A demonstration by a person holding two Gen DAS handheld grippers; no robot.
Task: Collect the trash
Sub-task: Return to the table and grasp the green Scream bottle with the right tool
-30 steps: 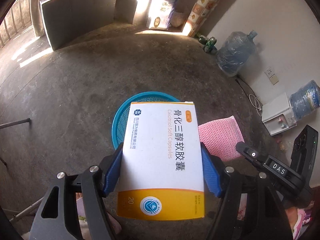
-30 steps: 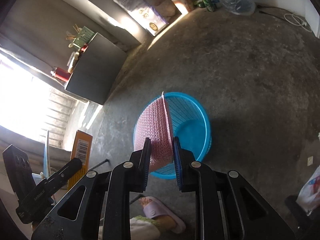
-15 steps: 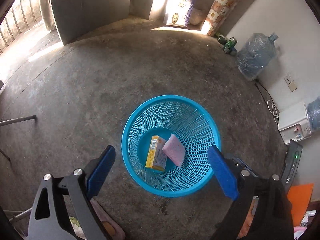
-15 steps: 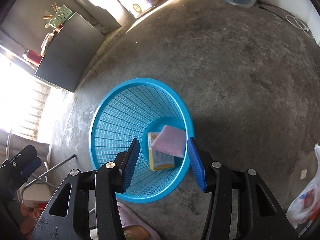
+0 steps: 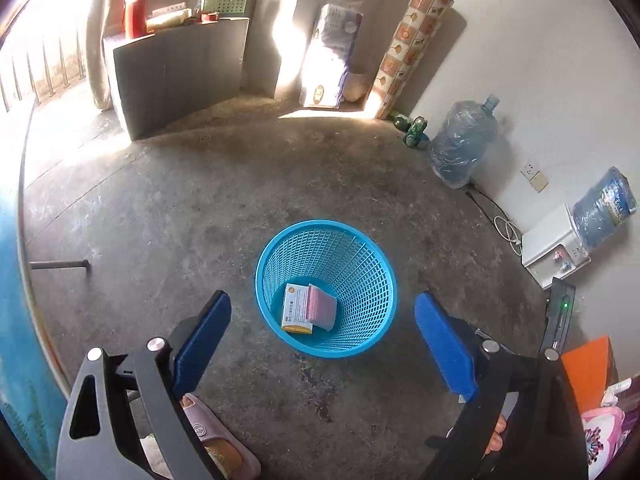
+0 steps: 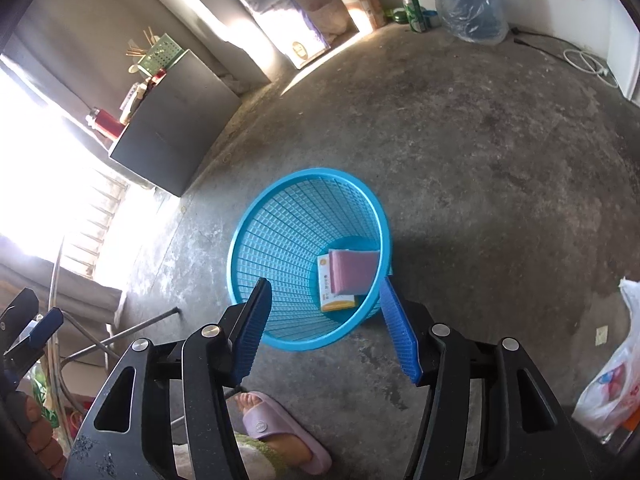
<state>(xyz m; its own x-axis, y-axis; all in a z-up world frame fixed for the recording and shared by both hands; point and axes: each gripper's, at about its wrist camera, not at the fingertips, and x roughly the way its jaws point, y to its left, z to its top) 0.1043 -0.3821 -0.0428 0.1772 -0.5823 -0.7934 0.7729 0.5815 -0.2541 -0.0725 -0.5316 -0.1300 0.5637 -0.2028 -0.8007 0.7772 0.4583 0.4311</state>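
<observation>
A blue mesh basket [image 5: 360,344] stands on the concrete floor; it also shows in the right wrist view [image 6: 280,216]. Inside it lie a white and orange medicine box [image 5: 295,314] and a pink sponge cloth [image 5: 323,307] partly on top of the box. In the right wrist view the box [image 6: 338,302] and the cloth [image 6: 354,270] lie at the basket's bottom. My left gripper [image 5: 322,344] is open and empty, above and in front of the basket. My right gripper [image 6: 326,330] is open and empty over the basket's near rim.
A dark cabinet [image 5: 176,76] stands at the back left. Water jugs [image 5: 464,144], a dispenser [image 5: 554,246] and a power cord line the right wall. A plastic bag [image 6: 612,380] lies at the right. The person's slippered foot [image 6: 280,436] is just below the grippers.
Both grippers opened and dropped the box and the pink cloth into the basket, then pulled back and up, so the basket looks smaller. The items have settled at the bottom.
</observation>
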